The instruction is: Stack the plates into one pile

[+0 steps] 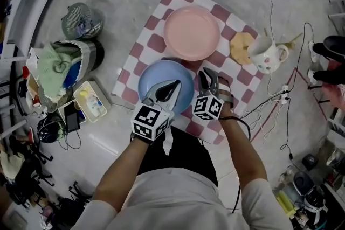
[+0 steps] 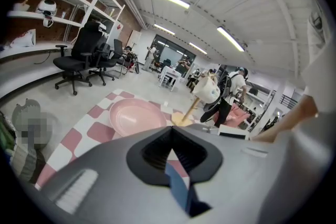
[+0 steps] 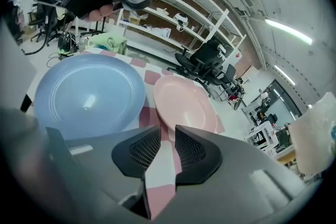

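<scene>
Two plates lie apart on a red-and-white checked mat (image 1: 156, 43). The pink plate (image 1: 192, 34) (image 2: 136, 115) (image 3: 186, 105) is at the far side. Nearer me is the blue plate (image 1: 161, 78) (image 3: 86, 94). My left gripper (image 1: 175, 85) (image 2: 170, 136) is above the blue plate's near part, tips together, and a strip of blue shows through the slit behind them. My right gripper (image 1: 207, 75) (image 3: 168, 136) hovers just right of the blue plate over the mat. Its jaws stand a narrow gap apart with nothing between them.
A white flowered mug (image 1: 267, 54) (image 2: 209, 90) and a yellow pad (image 1: 241, 47) sit at the mat's right corner. Cables (image 1: 280, 99) trail to the right. A small fan (image 1: 81, 20), a bin with green cloth (image 1: 62, 64) and a plastic box (image 1: 91, 100) crowd the left.
</scene>
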`<state>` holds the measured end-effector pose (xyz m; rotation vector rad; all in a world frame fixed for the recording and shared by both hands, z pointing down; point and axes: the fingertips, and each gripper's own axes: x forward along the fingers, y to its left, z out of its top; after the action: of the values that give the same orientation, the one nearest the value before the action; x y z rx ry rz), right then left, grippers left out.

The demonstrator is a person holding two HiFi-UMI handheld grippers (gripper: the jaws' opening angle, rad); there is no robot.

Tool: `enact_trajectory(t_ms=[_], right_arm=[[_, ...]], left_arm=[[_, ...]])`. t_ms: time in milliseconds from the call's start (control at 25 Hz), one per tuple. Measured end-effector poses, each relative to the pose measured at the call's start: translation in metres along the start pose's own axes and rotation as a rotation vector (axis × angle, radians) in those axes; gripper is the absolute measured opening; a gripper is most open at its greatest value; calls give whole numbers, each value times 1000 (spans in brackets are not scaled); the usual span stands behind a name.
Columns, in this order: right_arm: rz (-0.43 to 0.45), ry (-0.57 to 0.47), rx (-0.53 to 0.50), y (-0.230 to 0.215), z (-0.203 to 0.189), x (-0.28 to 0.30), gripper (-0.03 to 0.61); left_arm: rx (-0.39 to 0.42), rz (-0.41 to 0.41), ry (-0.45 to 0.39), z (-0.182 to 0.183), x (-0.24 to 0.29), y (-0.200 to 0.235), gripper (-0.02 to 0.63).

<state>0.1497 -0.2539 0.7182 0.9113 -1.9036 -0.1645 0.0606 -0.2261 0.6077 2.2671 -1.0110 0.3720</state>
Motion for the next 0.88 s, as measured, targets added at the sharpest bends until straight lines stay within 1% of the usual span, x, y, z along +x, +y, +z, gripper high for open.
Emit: enact_trajectory(t_ms=[120, 200, 320, 600, 680, 880], right_arm=[[25, 2, -55, -1, -4, 20, 83], [38, -3, -110, 0, -4, 33, 83], [46, -10, -201, 0, -6, 46, 84], [63, -14, -364, 5, 0, 70, 84], [61, -13, -393, 2, -1, 73, 83], [73, -26, -408, 4, 2, 74, 69]], left_arm=[[-9, 16, 7, 0, 5, 8, 6], [-16, 28, 9, 0, 7, 13, 6], [-28, 45, 10, -1, 9, 19, 6], [-52, 84, 11, -4, 1, 32, 6], [-55, 85, 6, -3, 3, 32, 6], [-60, 95, 1, -4, -1, 34, 6]])
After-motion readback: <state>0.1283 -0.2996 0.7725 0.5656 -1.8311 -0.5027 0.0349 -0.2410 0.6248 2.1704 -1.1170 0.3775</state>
